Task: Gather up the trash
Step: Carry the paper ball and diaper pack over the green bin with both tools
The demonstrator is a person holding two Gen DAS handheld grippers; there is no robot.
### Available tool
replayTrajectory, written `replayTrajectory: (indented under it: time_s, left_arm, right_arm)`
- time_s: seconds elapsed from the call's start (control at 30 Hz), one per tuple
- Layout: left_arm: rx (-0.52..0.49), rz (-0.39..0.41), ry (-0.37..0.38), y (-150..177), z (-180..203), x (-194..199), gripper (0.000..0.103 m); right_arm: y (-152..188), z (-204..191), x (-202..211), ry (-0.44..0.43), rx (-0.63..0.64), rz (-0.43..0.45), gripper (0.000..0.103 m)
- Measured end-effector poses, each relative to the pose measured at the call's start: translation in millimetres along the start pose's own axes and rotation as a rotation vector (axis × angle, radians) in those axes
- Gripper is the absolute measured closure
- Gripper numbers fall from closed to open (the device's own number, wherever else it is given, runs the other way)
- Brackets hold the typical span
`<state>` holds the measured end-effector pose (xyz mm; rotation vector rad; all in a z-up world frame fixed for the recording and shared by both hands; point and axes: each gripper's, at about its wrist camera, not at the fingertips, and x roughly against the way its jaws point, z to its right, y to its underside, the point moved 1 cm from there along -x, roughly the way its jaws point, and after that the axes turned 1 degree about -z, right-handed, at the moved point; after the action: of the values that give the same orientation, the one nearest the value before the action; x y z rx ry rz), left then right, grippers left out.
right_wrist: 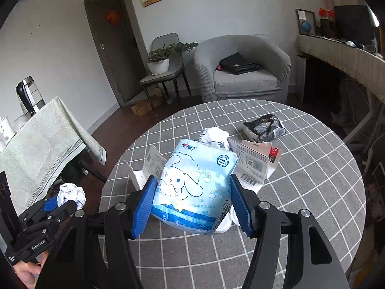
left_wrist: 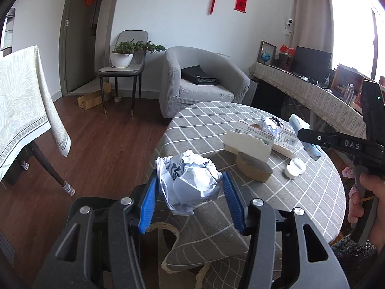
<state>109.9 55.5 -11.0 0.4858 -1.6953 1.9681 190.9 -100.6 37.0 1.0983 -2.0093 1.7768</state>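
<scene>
In the middle of each view a claw is squeezed shut on trash – the left gripper (left_wrist: 190, 192) on a crumpled paper ball (left_wrist: 189, 183), the right gripper (right_wrist: 192, 200) on a soft tissue pack (right_wrist: 195, 187) – both light, squashy, best held around the middle.

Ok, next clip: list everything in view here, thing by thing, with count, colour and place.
paper ball: 1, white, between the left gripper's fingers
tissue pack: 1, light blue, between the right gripper's fingers
foil packet: 1, black and silver, far side of table
card packaging: opened, white, mid-table
tape roll: 1, brown, on table
small cup: 1, white, beside the roll
round table: 1, grey checked cloth
armchair: 1, grey, black bag on seat
potted plant: 1, on grey chair
left gripper: blue fingers, closed on paper ball
right gripper: blue fingers, closed on tissue pack
</scene>
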Motion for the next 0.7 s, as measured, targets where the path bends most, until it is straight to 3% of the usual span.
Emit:
replayTrajectory:
  time_s: [0.3,0.7]
  left_arm:
    - [0.054,-0.043,-0.119,12,-64,-4,0.048]
    - [0.106,-0.193,-0.233,44,-134,-36,0.048]
  right_arm:
    - [-6,-59,-14,-0.092,0.082,0.012,0.041]
    - [5,-140,-53,-0.199,0.205,-0.061,0.041]
